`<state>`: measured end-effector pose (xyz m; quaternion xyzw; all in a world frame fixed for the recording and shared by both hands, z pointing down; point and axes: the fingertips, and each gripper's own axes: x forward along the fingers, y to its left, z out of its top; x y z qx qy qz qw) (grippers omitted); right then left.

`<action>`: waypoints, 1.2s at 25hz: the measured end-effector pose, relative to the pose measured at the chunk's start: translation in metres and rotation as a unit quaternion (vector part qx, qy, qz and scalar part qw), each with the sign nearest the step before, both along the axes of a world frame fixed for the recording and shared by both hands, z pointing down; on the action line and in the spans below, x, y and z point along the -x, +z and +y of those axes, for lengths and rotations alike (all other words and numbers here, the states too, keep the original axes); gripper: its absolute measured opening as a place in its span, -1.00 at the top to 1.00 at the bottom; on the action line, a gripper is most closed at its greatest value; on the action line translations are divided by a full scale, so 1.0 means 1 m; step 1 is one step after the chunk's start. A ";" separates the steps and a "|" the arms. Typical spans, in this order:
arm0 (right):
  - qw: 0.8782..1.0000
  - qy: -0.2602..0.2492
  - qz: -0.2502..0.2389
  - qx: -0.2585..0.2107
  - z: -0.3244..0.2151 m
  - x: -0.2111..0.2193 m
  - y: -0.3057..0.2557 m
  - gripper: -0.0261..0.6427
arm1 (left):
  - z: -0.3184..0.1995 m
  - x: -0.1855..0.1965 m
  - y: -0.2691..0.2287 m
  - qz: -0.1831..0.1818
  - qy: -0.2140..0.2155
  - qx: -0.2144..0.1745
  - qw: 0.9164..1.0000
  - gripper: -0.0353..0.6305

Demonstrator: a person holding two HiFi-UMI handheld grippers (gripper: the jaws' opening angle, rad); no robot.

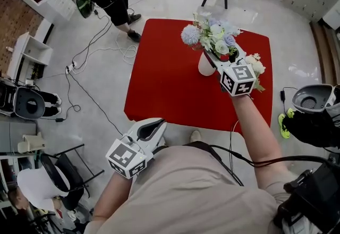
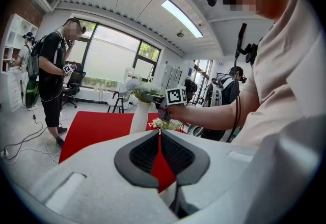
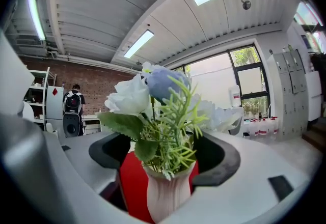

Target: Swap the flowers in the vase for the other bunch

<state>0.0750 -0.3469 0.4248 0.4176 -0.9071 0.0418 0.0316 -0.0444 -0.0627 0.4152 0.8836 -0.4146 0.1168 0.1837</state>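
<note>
- Right tongs (image 3: pixel 167 158): the jaws stand wide in the lower centre of the right gripper view. The neck of the vase and the lower greenery of its bunch sit between them, and I see no pad pressing on either.
- White ribbed ceramic vase (image 1: pixel 205 66): it stands upright on the red-covered counter (image 1: pixel 164 84), right of centre in the head view.
- Pale blue and white artificial bunch with green sprigs (image 1: pixel 213 35): it is still in the vase. I judge it light, with soft heads that crush easily and stiffer bundled stems. I would take hold low on the stems just above the rim, never on the blooms.
- Vase handling: I judge it hard, smooth and easily tipped, so a straight upward pull suits it best.
- Cream-flowered second bunch (image 1: pixel 256 65): it lies on the counter at the right, just beside my right wrist.
- Left tongs (image 1: pixel 152 130): the jaws are closed tip to tip on nothing, at the lower left of the head view, off the counter's near edge.
</note>
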 end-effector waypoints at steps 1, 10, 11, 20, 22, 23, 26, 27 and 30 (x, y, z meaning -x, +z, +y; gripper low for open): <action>1.000 -0.001 0.000 0.001 0.002 0.000 0.001 -0.22 | 0.001 0.000 0.000 0.000 0.000 0.000 1.000 0.87; 1.000 -0.003 0.004 0.026 0.010 -0.006 0.016 -0.26 | 0.004 -0.009 0.000 0.004 0.006 0.005 1.000 0.87; 1.000 -0.003 0.005 0.027 0.011 -0.008 0.017 -0.26 | 0.004 -0.011 0.001 0.004 0.006 0.006 1.000 0.87; 0.998 -0.019 0.024 0.054 0.024 -0.028 0.049 -0.26 | -0.002 -0.030 0.012 0.007 0.001 0.024 1.000 0.87; 0.998 -0.022 0.028 0.061 0.029 -0.031 0.059 -0.26 | -0.004 -0.032 0.015 0.008 -0.001 0.026 1.000 0.87; 0.997 -0.022 0.031 0.065 0.033 -0.033 0.063 -0.26 | -0.004 -0.033 0.016 0.009 -0.001 0.026 1.000 0.87; 0.996 -0.017 0.040 0.076 0.047 -0.038 0.072 -0.26 | -0.004 -0.036 0.018 0.016 0.009 0.024 1.000 0.87; 0.996 -0.015 0.044 0.081 0.054 -0.039 0.075 -0.26 | -0.004 -0.037 0.018 0.018 0.015 0.022 0.999 0.87; 0.994 -0.007 0.056 0.097 0.076 -0.041 0.084 -0.25 | -0.004 -0.036 0.015 0.021 0.041 0.015 0.999 0.87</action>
